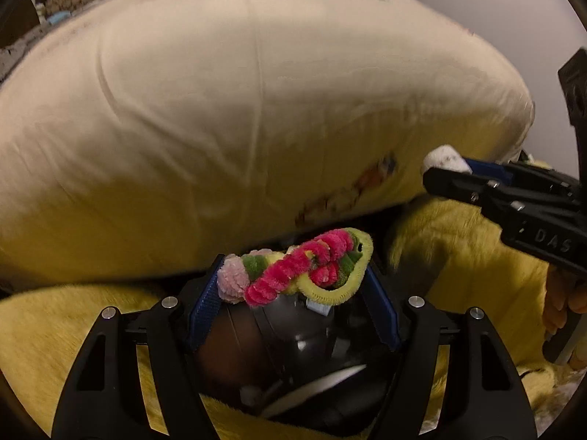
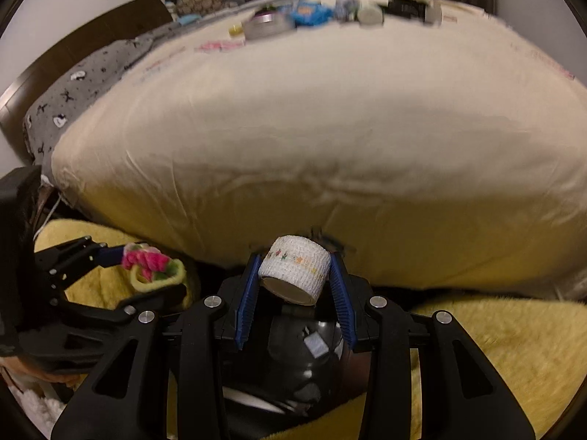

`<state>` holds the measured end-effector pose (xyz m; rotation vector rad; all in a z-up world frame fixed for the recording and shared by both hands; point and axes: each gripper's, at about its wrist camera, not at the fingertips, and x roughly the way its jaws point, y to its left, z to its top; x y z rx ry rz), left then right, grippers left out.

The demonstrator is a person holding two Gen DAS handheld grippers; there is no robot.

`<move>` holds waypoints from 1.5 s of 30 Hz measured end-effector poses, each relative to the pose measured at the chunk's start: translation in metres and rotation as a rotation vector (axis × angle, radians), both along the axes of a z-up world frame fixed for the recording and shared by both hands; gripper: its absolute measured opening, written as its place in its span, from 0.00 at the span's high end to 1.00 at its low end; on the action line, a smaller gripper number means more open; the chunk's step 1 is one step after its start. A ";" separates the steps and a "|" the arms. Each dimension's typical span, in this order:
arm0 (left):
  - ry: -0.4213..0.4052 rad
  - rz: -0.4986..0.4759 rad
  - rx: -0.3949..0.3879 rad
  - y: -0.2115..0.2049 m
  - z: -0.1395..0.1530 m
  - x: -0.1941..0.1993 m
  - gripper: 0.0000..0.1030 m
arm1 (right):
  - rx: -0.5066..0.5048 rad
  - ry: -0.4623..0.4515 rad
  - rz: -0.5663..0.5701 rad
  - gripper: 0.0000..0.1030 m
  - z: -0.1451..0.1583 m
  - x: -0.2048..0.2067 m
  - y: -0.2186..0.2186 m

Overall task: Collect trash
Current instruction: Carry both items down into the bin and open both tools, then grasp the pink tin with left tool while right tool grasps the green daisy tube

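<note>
My left gripper [image 1: 293,275] is shut on a tangle of fuzzy pipe cleaners [image 1: 293,269], pink, green and yellow. It also shows in the right wrist view [image 2: 154,262] at the left. My right gripper [image 2: 295,275] is shut on a white gauze tape roll [image 2: 293,273] with small coloured marks. The roll shows in the left wrist view [image 1: 445,159] at the right. Both grippers hover over a black bin lined with a glossy bag [image 2: 301,359], which also shows in the left wrist view [image 1: 293,348], its opening just below the held items.
A large cream pillow [image 2: 312,146] rises just behind the bin. A fuzzy yellow blanket [image 2: 495,348] surrounds the bin. Small items [image 2: 308,14] lie on a surface behind the pillow. A grey patterned cloth [image 2: 84,88] lies at the left.
</note>
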<state>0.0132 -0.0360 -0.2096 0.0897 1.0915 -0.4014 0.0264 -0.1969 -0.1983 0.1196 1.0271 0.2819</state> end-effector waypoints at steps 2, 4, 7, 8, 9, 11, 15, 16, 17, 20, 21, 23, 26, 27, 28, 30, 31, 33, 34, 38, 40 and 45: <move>0.042 -0.002 0.007 -0.001 -0.014 -0.001 0.35 | -0.007 0.041 0.006 0.62 -0.013 0.001 0.003; 0.077 -0.006 0.017 -0.002 -0.025 -0.001 0.35 | -0.013 0.076 0.014 0.62 -0.023 0.000 0.006; 0.112 -0.019 0.021 -0.005 -0.035 0.000 0.35 | -0.009 0.125 0.028 0.62 -0.037 -0.001 0.012; 0.123 -0.026 0.022 -0.007 -0.038 0.000 0.35 | -0.006 0.138 0.033 0.62 -0.041 -0.001 0.013; 0.135 -0.032 0.024 -0.008 -0.042 0.001 0.35 | -0.003 0.149 0.037 0.62 -0.044 -0.001 0.015; 0.149 -0.035 0.026 -0.008 -0.045 0.002 0.35 | 0.003 0.163 0.042 0.61 -0.048 -0.001 0.017; 0.176 -0.035 0.019 -0.006 -0.050 0.006 0.33 | 0.010 0.168 0.039 0.60 -0.052 0.002 0.018; 0.181 -0.036 0.017 -0.006 -0.051 0.006 0.33 | 0.011 0.169 0.039 0.60 -0.052 0.003 0.017; 0.186 -0.037 0.019 -0.006 -0.052 0.007 0.32 | 0.014 0.171 0.039 0.58 -0.053 0.003 0.018; 0.192 -0.033 0.019 -0.006 -0.054 0.008 0.27 | 0.041 0.177 0.029 0.45 -0.051 0.005 0.012; 0.191 -0.032 0.017 -0.006 -0.053 0.007 0.25 | 0.044 0.176 0.026 0.45 -0.051 0.007 0.010; 0.184 -0.026 0.016 -0.007 -0.052 0.006 0.21 | 0.033 0.167 0.014 0.43 -0.047 0.007 0.008; 0.167 -0.020 0.014 -0.006 -0.046 0.007 0.16 | 0.029 0.152 -0.008 0.36 -0.041 0.007 0.001; 0.161 -0.018 0.014 -0.006 -0.044 0.007 0.14 | 0.028 0.145 -0.014 0.35 -0.039 0.006 -0.002; 0.150 -0.015 0.016 -0.005 -0.042 0.007 0.13 | 0.028 0.135 -0.023 0.32 -0.036 0.006 -0.005; 0.113 -0.011 0.033 -0.003 -0.033 0.006 0.13 | 0.025 0.117 -0.033 0.28 -0.030 0.003 -0.010; 0.096 -0.012 0.041 -0.003 -0.029 0.006 0.13 | 0.019 0.098 -0.040 0.25 -0.024 0.003 -0.013; 0.048 -0.015 0.061 -0.002 -0.016 0.007 0.12 | -0.001 0.063 -0.049 0.24 -0.014 0.004 -0.017; 0.014 -0.008 0.074 0.000 -0.007 0.008 0.12 | -0.021 0.035 -0.055 0.23 -0.005 0.005 -0.019; -0.065 0.031 0.062 0.016 0.015 0.018 0.12 | -0.064 -0.066 -0.075 0.20 0.024 0.016 -0.028; -0.098 0.057 0.049 0.025 0.028 0.029 0.12 | -0.086 -0.107 -0.087 0.20 0.037 0.025 -0.035; -0.187 0.095 0.058 0.036 0.054 0.057 0.12 | -0.128 -0.185 -0.127 0.20 0.058 0.055 -0.051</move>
